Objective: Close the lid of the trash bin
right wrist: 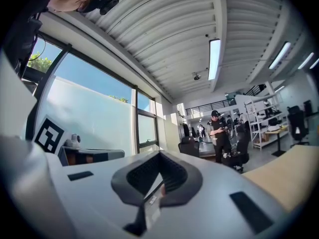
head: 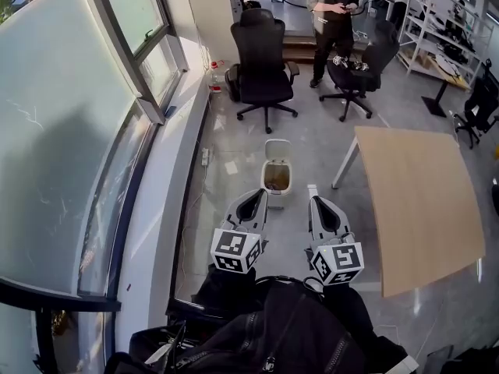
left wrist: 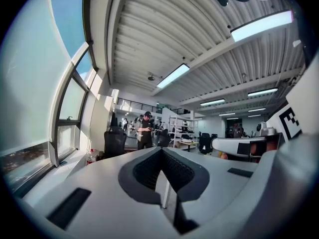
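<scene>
A small white trash bin (head: 277,184) stands on the grey floor straight ahead in the head view. Its lid (head: 276,149) is tipped up at the back and the brownish inside shows. My left gripper (head: 260,196) is held level just short of the bin's near left corner, jaws together and empty. My right gripper (head: 312,190) hangs to the bin's right, also shut with nothing in it. Neither touches the bin. Both gripper views look level across the room: the left gripper (left wrist: 162,153) and the right gripper (right wrist: 158,156) show closed jaws, and the bin is hidden below them.
A light wooden table (head: 421,201) stands to the right of the bin. A window wall with a low sill (head: 168,209) runs along the left. Two black office chairs (head: 261,61) (head: 362,68) and a standing person (head: 335,14) are further back, with shelving behind.
</scene>
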Motion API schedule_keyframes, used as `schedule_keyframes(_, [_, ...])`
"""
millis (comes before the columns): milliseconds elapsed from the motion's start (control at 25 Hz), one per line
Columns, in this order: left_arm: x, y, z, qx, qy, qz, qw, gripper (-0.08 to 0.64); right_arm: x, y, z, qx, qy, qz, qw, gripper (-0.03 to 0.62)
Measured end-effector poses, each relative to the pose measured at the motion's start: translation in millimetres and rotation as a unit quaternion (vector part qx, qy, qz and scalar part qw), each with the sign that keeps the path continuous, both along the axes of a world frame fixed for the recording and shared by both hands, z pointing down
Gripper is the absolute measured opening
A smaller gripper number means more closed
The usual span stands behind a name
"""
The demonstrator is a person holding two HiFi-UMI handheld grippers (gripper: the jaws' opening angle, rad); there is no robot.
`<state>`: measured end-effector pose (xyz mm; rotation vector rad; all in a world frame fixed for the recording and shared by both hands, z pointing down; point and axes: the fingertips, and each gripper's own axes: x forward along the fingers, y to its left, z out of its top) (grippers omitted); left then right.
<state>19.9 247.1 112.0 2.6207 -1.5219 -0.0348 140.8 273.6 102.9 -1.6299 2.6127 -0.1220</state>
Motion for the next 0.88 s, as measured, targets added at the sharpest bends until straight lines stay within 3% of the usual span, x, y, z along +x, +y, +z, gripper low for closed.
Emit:
schedule_keyframes(320, [18,2,4,-0.006,-0.002,-0.001,1.0000,0.002,13,3,5,-0.003,-0.005,-0.011,1.000,0.000])
schedule_keyframes(880, [51,15,51,-0.052,-0.013,-0.009,0.9985,0.002,48,17,59,-0.064,-0.001,-0.023,0.998,0.000])
